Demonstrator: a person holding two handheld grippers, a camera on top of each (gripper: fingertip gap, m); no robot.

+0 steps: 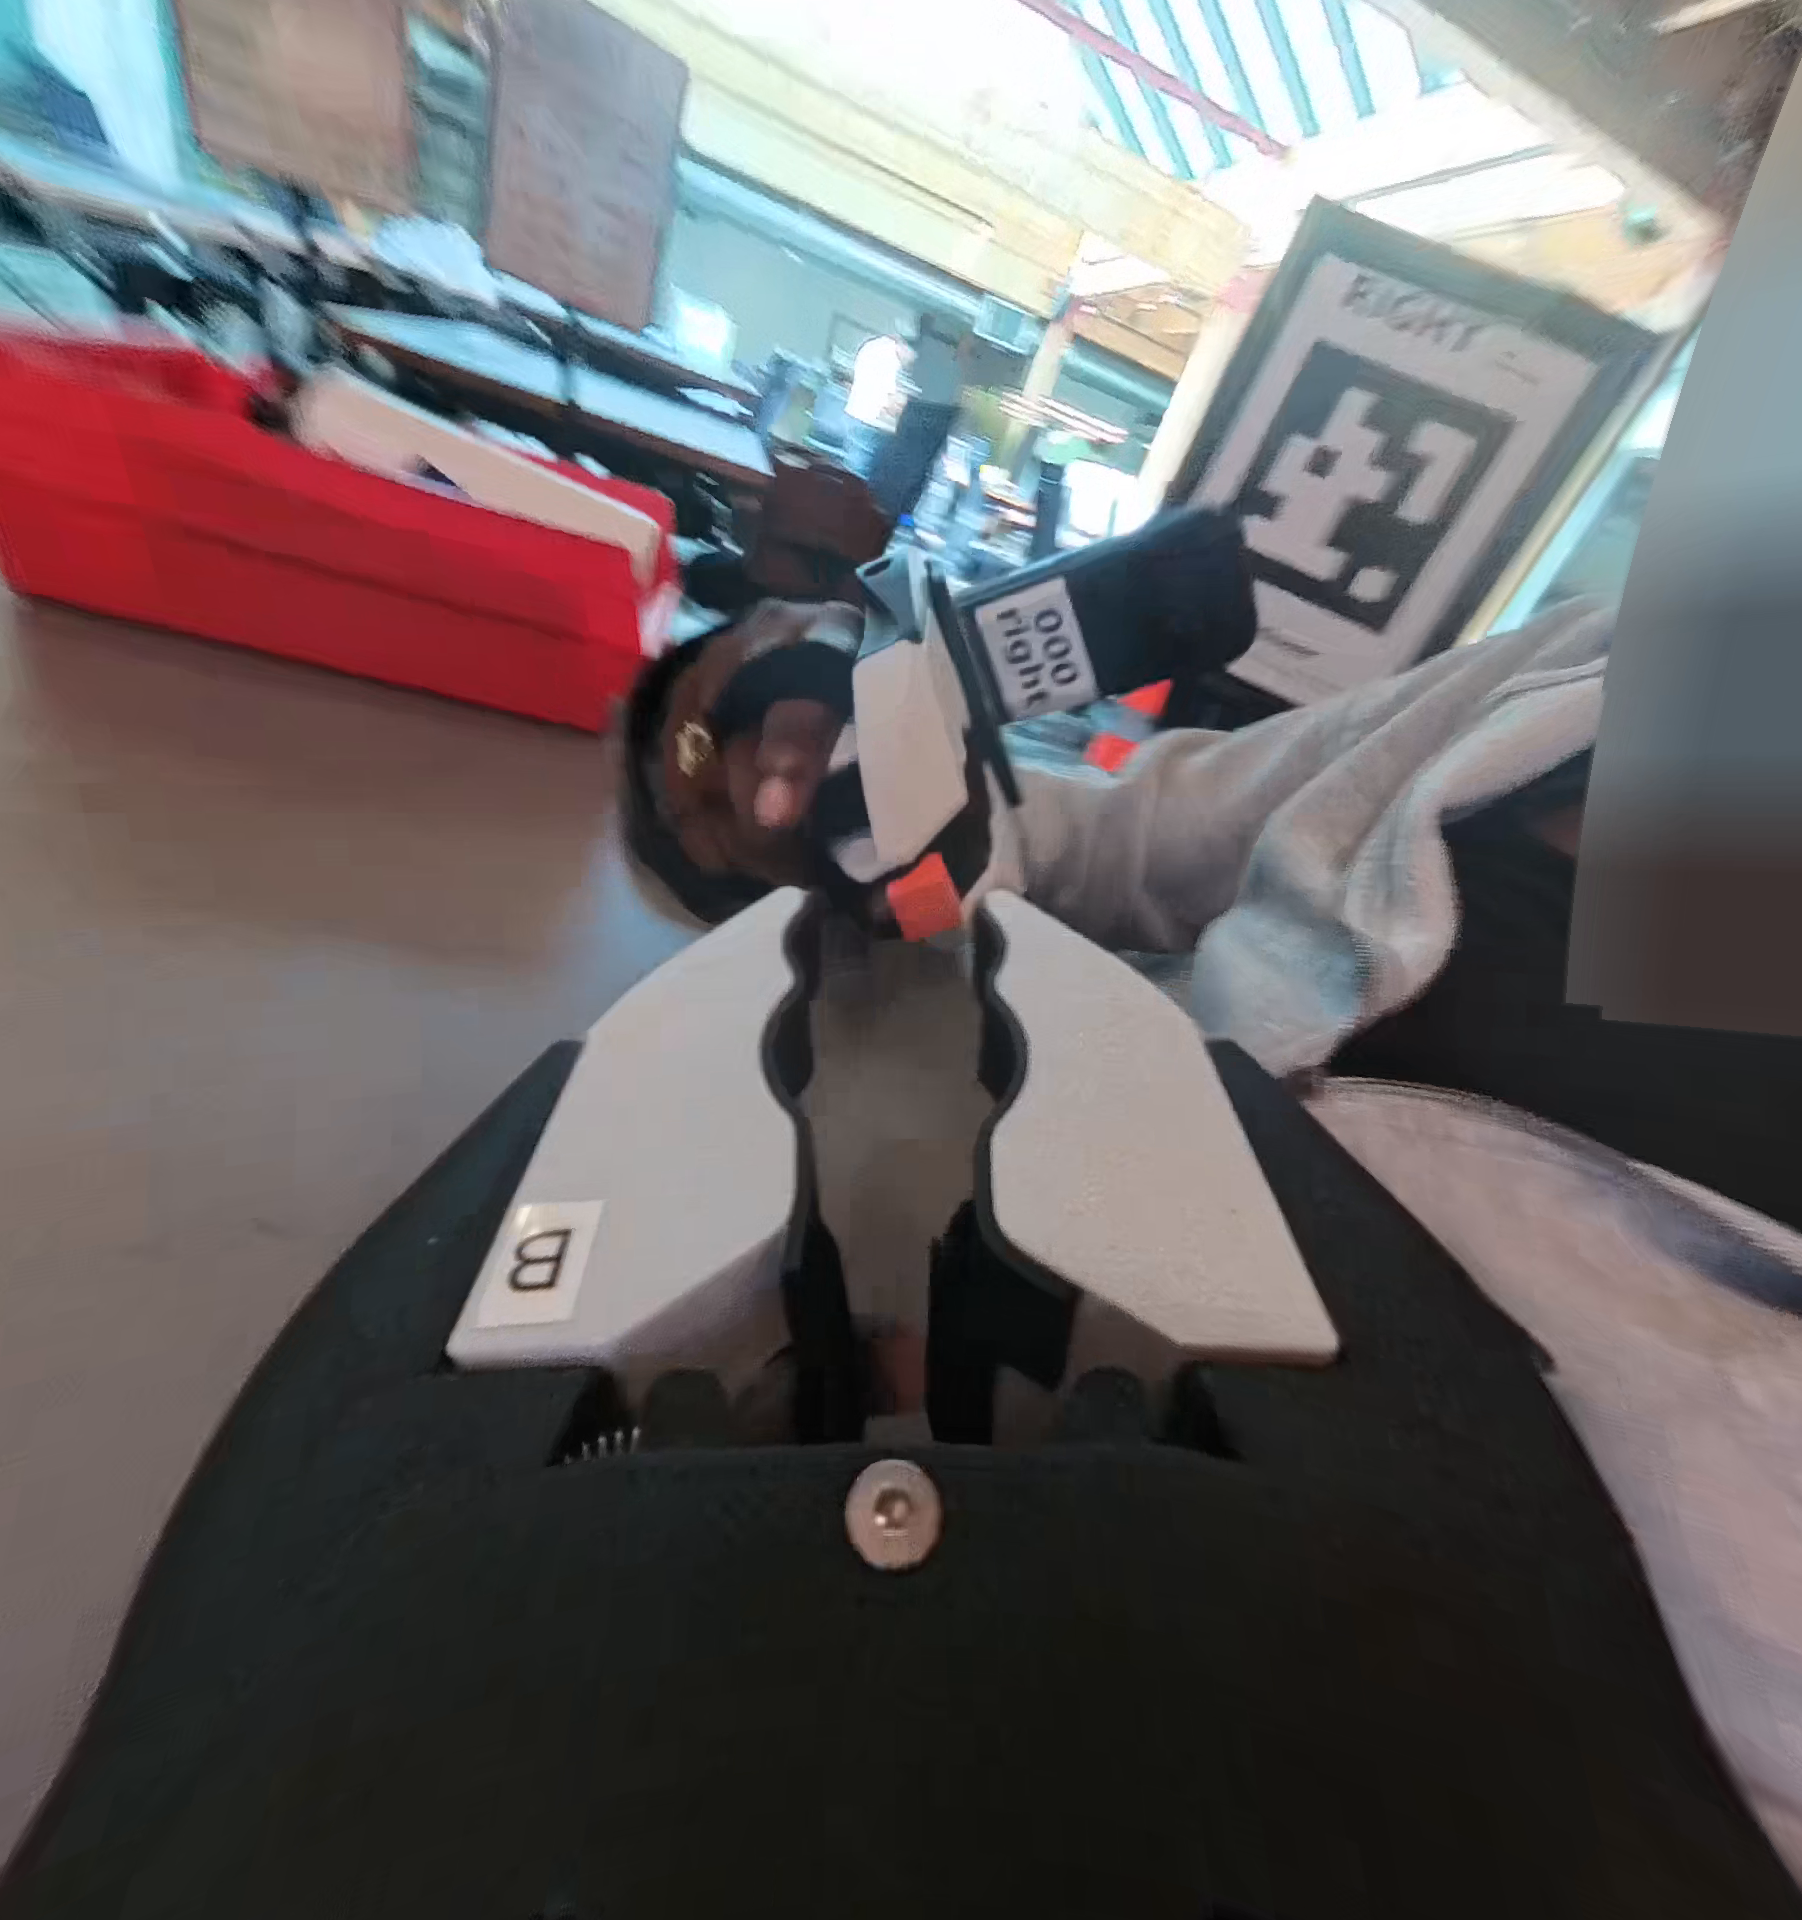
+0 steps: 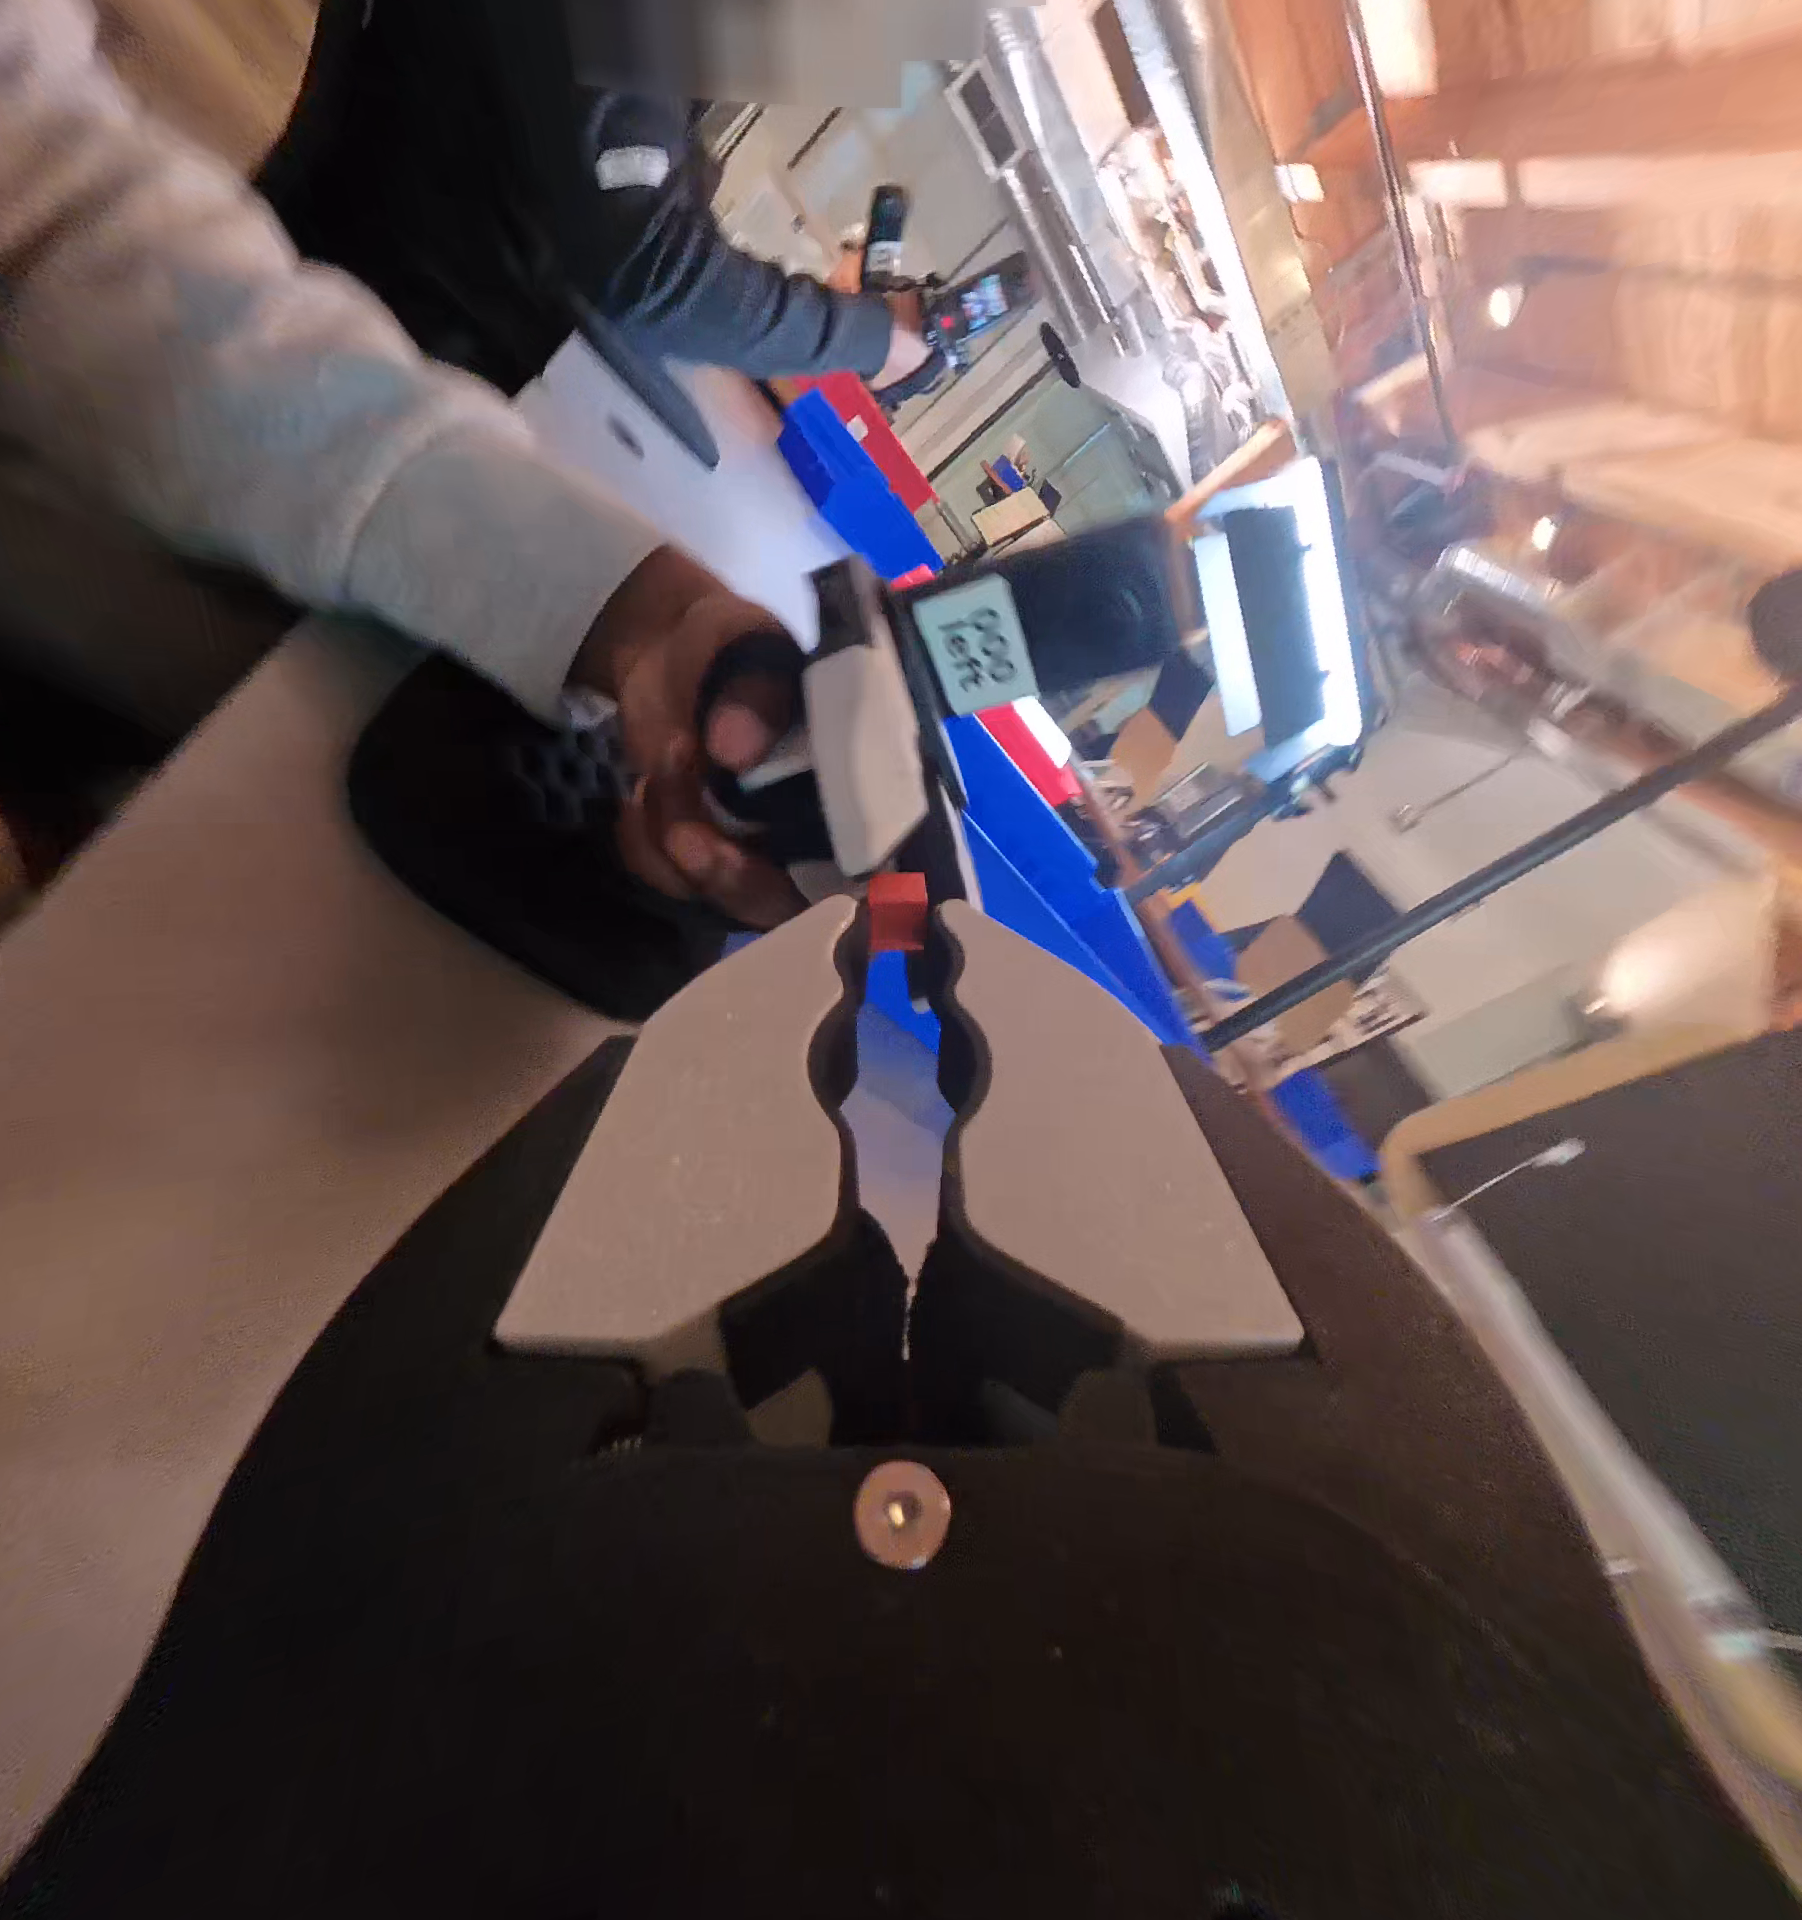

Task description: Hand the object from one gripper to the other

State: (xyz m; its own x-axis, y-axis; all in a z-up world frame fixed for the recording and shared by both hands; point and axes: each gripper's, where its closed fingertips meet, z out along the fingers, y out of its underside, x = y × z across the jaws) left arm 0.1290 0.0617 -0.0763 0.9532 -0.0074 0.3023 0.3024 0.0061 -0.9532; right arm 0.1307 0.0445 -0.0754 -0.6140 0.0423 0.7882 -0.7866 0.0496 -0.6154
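Left gripper (image 1: pixel 892 920): my fingers stand spread, with a clear gap at the tips; I see nothing pinched between them.
Right gripper (image 2: pixel 899 914): my fingertips are drawn close around the red block (image 2: pixel 897 912), which sits right between the tips – they look to be pinching it, though blur hides the exact contact.
Red block: in the left wrist view it shows as an orange-red cube (image 1: pixel 923 899) just past my left fingertips, toward the right one, at the tip of the right gripper, which comes in tip to tip.
Hands: one hand (image 1: pixel 741 769) grips the far gripper's handle beyond my left fingers – a pale grey sleeve (image 1: pixel 1292 800) trails off beyond the right finger.
Background: a red bin (image 1: pixel 284 540) lies well off beyond the left finger, on the grey table (image 1: pixel 201 935).
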